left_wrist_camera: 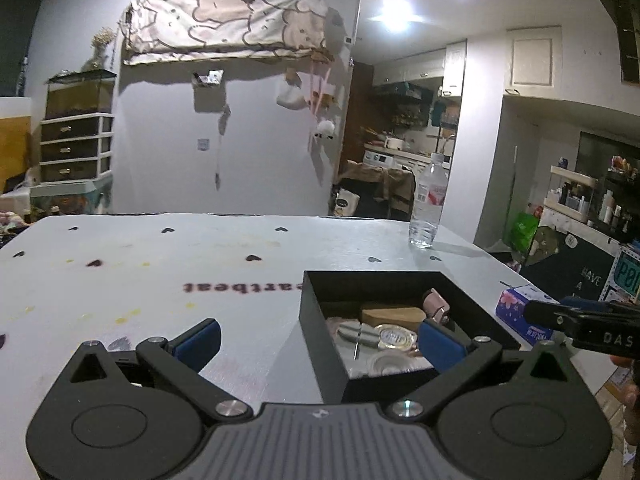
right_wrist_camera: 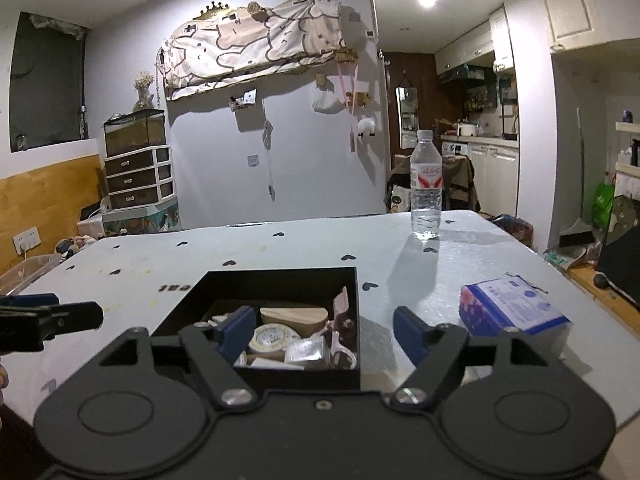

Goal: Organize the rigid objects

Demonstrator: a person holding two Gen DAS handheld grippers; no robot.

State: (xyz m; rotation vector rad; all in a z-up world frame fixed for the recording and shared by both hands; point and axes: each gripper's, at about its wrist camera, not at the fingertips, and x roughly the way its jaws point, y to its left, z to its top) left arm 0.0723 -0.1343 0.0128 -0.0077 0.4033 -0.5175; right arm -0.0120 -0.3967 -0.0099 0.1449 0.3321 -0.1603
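Right gripper wide open, empty; left gripper same. Black box of small items directly ahead, below. Tissue pack ahead-right of right gripper, nearer it; long axis slanting toward far left.

Left gripper: fingers spread wide, nothing between them. Right gripper: fingers likewise wide apart, gripping nothing.

Readable, upside down, "eartbeat" printed on the white table cover; "DAS" in white on the black gripper arm at right edge; "HAVE" on a dark board, far right.
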